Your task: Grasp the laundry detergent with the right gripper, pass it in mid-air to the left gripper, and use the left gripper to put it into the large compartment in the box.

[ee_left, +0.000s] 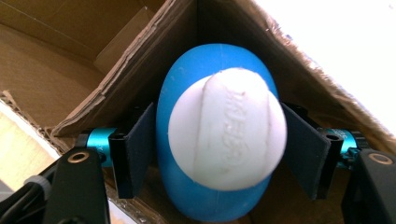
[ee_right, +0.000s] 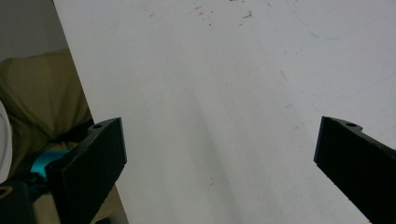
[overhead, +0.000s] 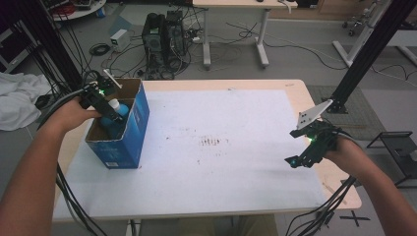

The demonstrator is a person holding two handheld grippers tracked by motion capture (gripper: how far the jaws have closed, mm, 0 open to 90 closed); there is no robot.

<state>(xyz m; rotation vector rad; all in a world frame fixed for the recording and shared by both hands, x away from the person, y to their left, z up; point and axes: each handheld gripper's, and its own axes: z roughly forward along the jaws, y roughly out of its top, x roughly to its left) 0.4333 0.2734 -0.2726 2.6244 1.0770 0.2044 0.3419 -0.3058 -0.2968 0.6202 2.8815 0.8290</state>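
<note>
Left gripper is down in the blue cardboard box at the table's left, jaws flanking the blue bottle, pads seemingly just clear of it. Smooth rigid plastic, probably light and slippery; grip the body under the white cap. Right gripper idles at the right edge, jaws wide, empty.

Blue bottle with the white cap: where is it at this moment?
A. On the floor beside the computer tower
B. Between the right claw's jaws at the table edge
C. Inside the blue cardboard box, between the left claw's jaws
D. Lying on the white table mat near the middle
C: the blue bottle stands in a corner of the blue cardboard box, with the left claw set to either side of it.
</note>
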